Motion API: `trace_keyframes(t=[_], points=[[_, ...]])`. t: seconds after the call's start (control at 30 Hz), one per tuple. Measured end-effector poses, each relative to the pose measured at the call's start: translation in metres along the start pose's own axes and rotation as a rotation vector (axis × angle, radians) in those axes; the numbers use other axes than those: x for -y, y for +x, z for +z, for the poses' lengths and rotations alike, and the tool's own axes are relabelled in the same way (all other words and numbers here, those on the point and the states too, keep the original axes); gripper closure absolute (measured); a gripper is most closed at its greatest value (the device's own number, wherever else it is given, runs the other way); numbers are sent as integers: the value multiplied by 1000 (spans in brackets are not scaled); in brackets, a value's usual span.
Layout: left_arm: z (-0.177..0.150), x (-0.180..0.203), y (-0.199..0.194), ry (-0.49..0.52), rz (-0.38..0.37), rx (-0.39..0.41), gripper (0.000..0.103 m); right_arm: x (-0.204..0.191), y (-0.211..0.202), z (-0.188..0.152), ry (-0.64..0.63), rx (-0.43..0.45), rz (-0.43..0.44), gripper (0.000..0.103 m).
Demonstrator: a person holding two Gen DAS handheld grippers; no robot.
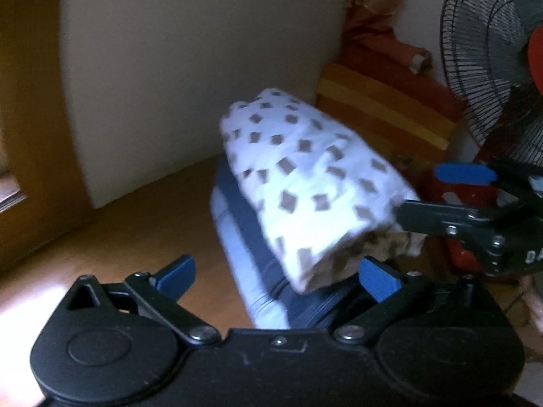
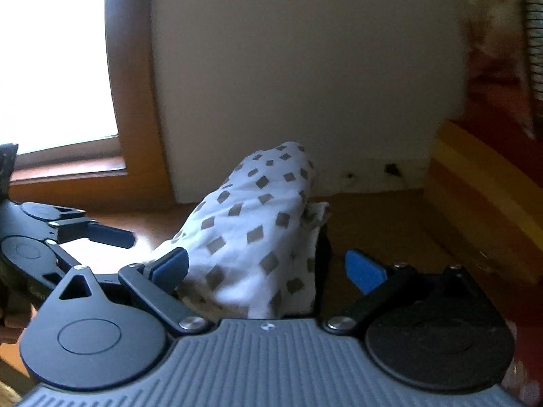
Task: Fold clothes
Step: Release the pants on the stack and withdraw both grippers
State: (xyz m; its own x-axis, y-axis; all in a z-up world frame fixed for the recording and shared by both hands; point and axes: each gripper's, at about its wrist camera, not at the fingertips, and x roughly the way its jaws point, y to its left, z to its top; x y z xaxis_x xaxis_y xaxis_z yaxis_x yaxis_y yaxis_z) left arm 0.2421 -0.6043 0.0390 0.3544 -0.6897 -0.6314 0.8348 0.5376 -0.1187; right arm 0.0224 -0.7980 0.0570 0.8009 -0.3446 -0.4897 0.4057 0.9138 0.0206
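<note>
Left hand-held gripper (image 1: 276,276) open; folded white diamond-print garment (image 1: 305,183) atop blue clothes (image 1: 244,237).

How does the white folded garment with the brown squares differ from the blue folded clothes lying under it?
The white folded garment with brown square print is patterned; the blue folded clothes beneath look plain, in light and darker blue. The white garment sits on top of the pile, bulging and rounded; the blue clothes lie flatter, against the brown wooden floor. Part of the white garment's near end overhangs the blue clothes. Both are folded fabric in one stack.
</note>
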Motion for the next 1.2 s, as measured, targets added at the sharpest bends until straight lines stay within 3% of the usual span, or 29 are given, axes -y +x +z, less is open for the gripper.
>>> trace_keyframes(t=[0.33, 0.57, 0.7, 0.83, 0.87, 1.1, 1.2], points=[[-32, -32, -29, 22, 39, -2, 0, -72, -26, -52, 108, -28, -102, 2], [-51, -42, -51, 53, -21, 22, 0, -136, -32, -83, 70, -76, -131, 2], [-57, -39, -70, 87, 10, 105, 0, -154, -33, -90, 79, -85, -141, 2], [-57, -36, -111, 111, 64, 268, 0, -159, -35, -94, 128, -89, -150, 2], [-55, -37, -118, 105, 69, 267, 0, -158, -36, -94, 149, -87, -150, 2], [-51, -60, -81, 1, 61, -46, 0, -145, -30, -93, 274, -89, -164, 2], [-54, -65, -61, -48, 86, -127, 0, -142, -29, -96, 306, -94, -170, 2]])
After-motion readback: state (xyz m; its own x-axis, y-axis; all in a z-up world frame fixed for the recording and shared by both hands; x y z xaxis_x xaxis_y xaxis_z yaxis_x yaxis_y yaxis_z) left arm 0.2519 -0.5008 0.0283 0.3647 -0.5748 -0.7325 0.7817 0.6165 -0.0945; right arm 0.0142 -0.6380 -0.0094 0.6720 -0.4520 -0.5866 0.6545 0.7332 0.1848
